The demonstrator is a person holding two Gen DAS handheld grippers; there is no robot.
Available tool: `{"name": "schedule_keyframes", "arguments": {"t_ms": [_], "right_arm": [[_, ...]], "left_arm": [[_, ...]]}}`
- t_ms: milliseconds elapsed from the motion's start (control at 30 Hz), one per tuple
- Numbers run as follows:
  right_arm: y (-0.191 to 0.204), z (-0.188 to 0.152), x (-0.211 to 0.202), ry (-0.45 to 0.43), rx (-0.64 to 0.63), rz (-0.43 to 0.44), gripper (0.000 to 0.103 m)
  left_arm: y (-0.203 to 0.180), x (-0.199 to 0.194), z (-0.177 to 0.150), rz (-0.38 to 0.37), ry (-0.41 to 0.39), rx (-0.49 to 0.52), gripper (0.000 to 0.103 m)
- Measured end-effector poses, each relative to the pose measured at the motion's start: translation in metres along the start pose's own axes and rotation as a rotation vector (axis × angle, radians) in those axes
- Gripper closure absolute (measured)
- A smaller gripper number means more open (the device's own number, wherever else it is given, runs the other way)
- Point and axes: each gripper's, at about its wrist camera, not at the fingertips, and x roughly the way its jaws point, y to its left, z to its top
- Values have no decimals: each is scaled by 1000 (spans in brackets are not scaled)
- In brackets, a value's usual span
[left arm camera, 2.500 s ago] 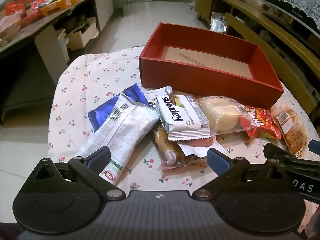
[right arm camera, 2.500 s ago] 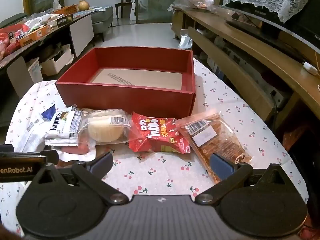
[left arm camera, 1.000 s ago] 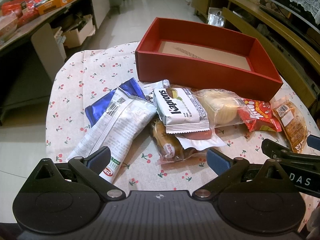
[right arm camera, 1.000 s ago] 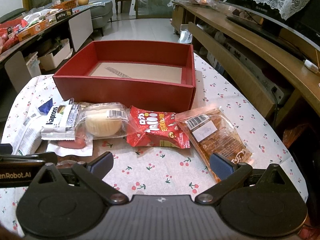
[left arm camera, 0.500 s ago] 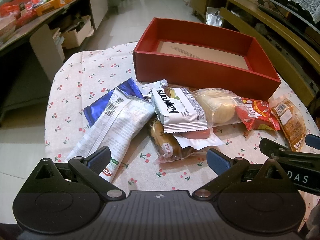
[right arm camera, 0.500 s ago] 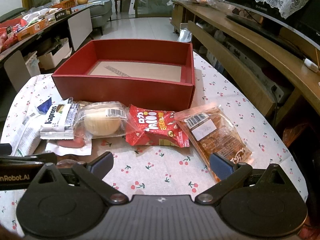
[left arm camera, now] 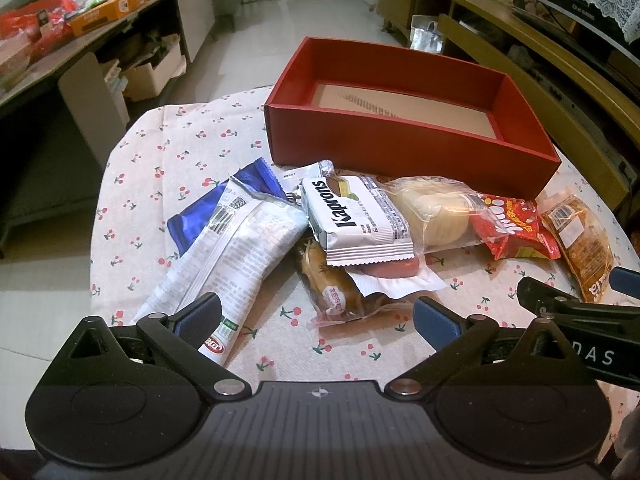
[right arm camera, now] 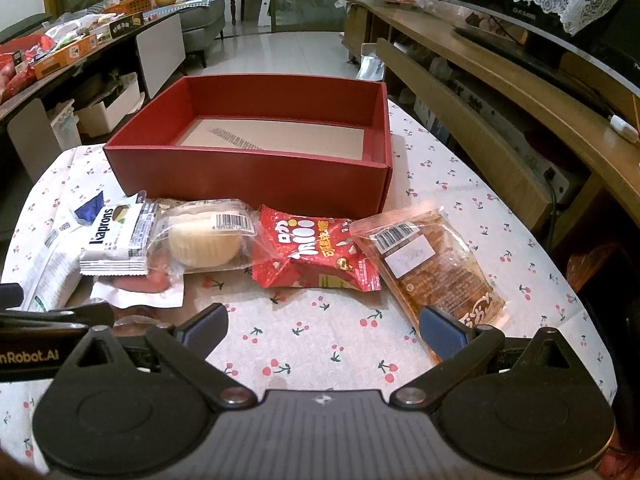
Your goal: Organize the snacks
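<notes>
**Q:** What do the two grippers have hold of?

**A:** Nothing. The left gripper (left arm camera: 316,316) hangs with its jaws spread wide above the near edge of the desk (left arm camera: 192,140), and the right gripper (right arm camera: 322,328) is likewise wide open and empty, low over the cherry-print cloth.

**Q:** And the snacks?

**A:** All outside the red box (right arm camera: 256,172), which stands bare behind them. Just ahead of the left gripper lie a white wrapper (left arm camera: 236,248) and a clear-wrapped bun (left arm camera: 328,284); a Kaprons wafer pack (left arm camera: 356,216) rests on top of the heap. Further right sit a pale round cake (right arm camera: 204,240), a red packet (right arm camera: 316,256) and a brown pastry bag (right arm camera: 428,264), the last beside the right gripper's outer finger.

**Q:** What might go wrong?

**A:** The packs overlap, so pinching one likely drags its neighbours. Slick film could slip from the pads, and a hard squeeze may crush the soft cake.
</notes>
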Motion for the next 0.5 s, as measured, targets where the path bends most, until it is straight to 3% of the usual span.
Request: {"name": "schedule_keyframes", "arguments": {"t_ms": [500], "right_arm": [[1, 0, 1, 10, 5, 9, 0]], "left_arm": [[0, 0, 0, -4, -3, 5, 0]]}}
